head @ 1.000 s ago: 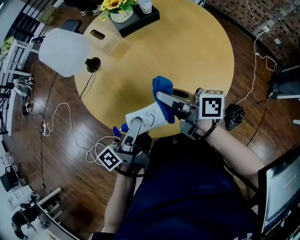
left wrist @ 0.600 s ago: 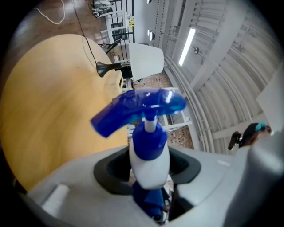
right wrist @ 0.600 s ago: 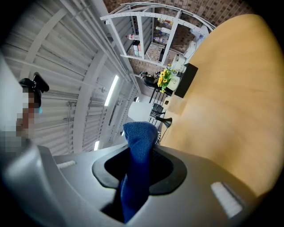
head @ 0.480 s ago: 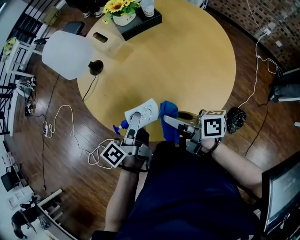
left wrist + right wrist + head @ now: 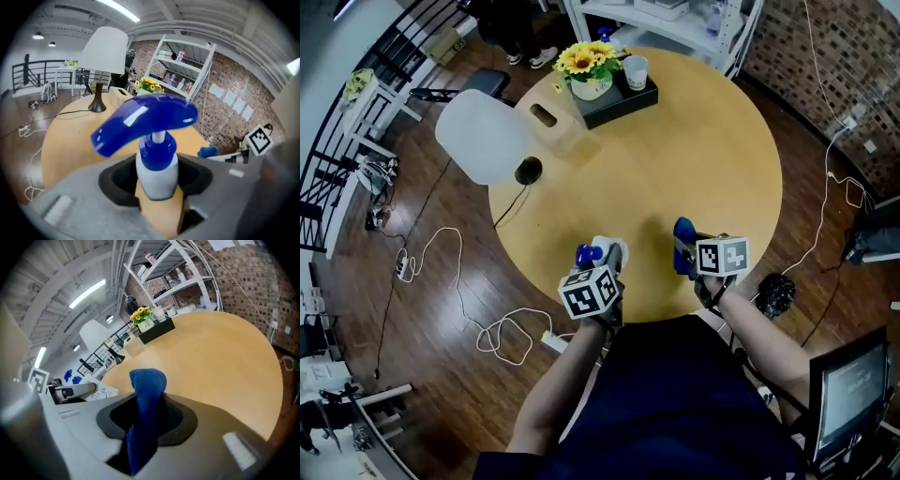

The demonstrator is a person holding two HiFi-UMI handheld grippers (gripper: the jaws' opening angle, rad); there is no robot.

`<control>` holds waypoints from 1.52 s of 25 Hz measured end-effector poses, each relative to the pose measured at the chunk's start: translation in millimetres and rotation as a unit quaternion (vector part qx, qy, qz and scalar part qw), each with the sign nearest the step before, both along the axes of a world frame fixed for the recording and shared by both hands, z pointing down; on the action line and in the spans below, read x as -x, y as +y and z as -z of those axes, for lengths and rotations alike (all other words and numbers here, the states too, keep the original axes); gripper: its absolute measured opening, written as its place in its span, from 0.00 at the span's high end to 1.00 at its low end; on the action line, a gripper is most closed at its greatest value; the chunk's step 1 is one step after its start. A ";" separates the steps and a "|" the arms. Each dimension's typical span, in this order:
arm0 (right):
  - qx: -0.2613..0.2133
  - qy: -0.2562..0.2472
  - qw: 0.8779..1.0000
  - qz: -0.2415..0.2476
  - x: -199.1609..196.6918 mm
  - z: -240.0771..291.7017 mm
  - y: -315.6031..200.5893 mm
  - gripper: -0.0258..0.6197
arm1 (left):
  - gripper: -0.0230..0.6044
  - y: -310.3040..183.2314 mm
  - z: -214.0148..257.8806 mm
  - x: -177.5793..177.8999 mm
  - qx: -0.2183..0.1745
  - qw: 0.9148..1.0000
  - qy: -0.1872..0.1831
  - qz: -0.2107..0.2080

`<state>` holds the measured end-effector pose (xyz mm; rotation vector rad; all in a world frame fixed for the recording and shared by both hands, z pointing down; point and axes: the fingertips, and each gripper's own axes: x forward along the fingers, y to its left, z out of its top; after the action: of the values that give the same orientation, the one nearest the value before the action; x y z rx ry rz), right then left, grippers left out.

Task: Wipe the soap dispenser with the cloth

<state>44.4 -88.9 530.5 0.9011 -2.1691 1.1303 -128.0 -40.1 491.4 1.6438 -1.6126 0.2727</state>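
1. Both hands have come down since the earlier frames. Then the left tongs [image 5: 609, 251] held the soap dispenser [image 5: 602, 247] tilted in the air with the cloth [image 5: 682, 236] against it. Now the two things are apart, low at the near edge of the tabletop [image 5: 694, 150].
2. The left tongs [image 5: 157, 190] stand partly open, and their jaws press on the white body of the soap dispenser [image 5: 157, 171] from both sides. The bottle is upright between them, with its blue pump head [image 5: 145, 119] on top.
3. The right tongs [image 5: 145, 425] are nearly closed and pinch the blue cloth [image 5: 147, 383]. One fold of it stands up out of the jaws, and the rest hangs down below them.
4. Taking the lamp [image 5: 487, 141] as the landmark, the soap dispenser is on the person's side of the lamp and to its right, well apart from it. I cannot tell whether its base touches the tabletop.
5. The cloth is farther from the lamp than the soap dispenser is, again to the right. It is near the bottle but does not touch it.
6. On the far side of the lamp, to its right, lies a black tray [image 5: 642, 94] with yellow flowers [image 5: 581, 61] and a cup [image 5: 636, 70].
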 end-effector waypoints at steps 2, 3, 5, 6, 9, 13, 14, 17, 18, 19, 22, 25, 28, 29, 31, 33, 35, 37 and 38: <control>-0.013 0.056 0.998 0.023 3.1 -15.6 -14.1 0.79 | 0.64 -13.2 -5.0 0.6 0.000 0.999 -0.040 -0.016; -0.018 0.081 0.996 0.029 5.0 -24.2 -20.3 0.79 | 0.64 -19.9 -8.2 -0.2 -0.002 0.998 -0.063 -0.025; -0.023 0.130 0.991 0.036 6.1 -46.3 -30.6 0.79 | 0.64 -31.8 -19.9 -1.1 -0.004 0.993 -0.111 -0.037; -0.025 0.158 0.986 0.041 5.9 -57.2 -34.2 0.79 | 0.64 -36.5 -27.7 -0.4 -0.002 0.990 -0.135 -0.040; -0.037 0.228 0.971 0.061 9.0 -70.9 -39.9 0.78 | 0.64 -43.2 -42.9 0.8 0.023 0.985 -0.170 -0.037; -0.036 0.236 0.968 0.083 9.2 -76.5 -41.4 0.77 | 0.64 -41.6 -51.6 -2.2 0.045 0.984 -0.169 -0.032; -0.031 0.229 0.969 0.085 7.9 -77.9 -39.7 0.75 | 0.64 -40.7 -51.8 -2.7 0.043 0.984 -0.169 -0.032; -0.016 0.208 0.974 0.086 7.6 -79.9 -32.6 0.66 | 0.63 -42.3 -46.9 -0.7 0.026 0.985 -0.169 -0.027; -0.017 0.201 0.975 0.087 7.9 -79.4 -30.9 0.63 | 0.59 -43.6 -44.7 0.4 0.019 0.985 -0.171 -0.025; -0.022 0.195 0.977 0.085 7.5 -78.0 -29.8 0.63 | 0.57 -44.6 -43.2 1.2 0.012 0.985 -0.172 -0.022; -0.036 0.168 0.983 0.071 1.9 -68.3 -28.5 0.63 | 0.55 -43.1 -41.6 3.7 0.002 0.987 -0.161 -0.008; -0.044 0.141 0.987 0.060 -7.2 -56.5 -25.0 0.63 | 0.52 -30.8 -38.2 6.3 0.009 0.988 -0.152 0.011; -0.070 0.120 0.988 0.066 -14.9 -46.3 -18.9 0.63 | 0.51 -12.7 -33.1 -0.8 0.010 0.990 -0.136 0.024; -0.080 0.115 0.988 0.069 -17.9 -44.1 -15.4 0.63 | 0.52 -4.9 -32.9 -2.2 0.009 0.990 -0.135 0.030; -0.092 0.100 0.988 0.069 -23.2 -39.2 -6.7 0.63 | 0.52 14.3 -31.9 -2.3 0.008 0.990 -0.136 0.046; -0.093 0.077 0.991 0.066 -27.0 -33.3 4.1 0.67 | 0.53 36.8 -28.3 -5.3 0.005 0.990 -0.129 0.064; -0.090 0.053 0.993 0.062 -31.9 -29.3 16.3 0.71 | 0.55 60.9 -24.4 -16.3 0.000 0.991 -0.107 0.074; -0.090 0.035 0.994 0.059 -37.6 -26.4 28.1 0.76 | 0.61 83.4 -20.0 -30.8 -0.006 0.994 -0.079 0.072; -0.094 0.028 0.994 0.058 -40.3 -24.6 33.0 0.79 | 0.65 92.6 -16.4 -36.9 -0.012 0.995 -0.069 0.067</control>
<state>84.7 -56.0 555.1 0.8617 -2.2767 0.8468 -91.1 52.5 507.8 1.5545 -1.8273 0.3044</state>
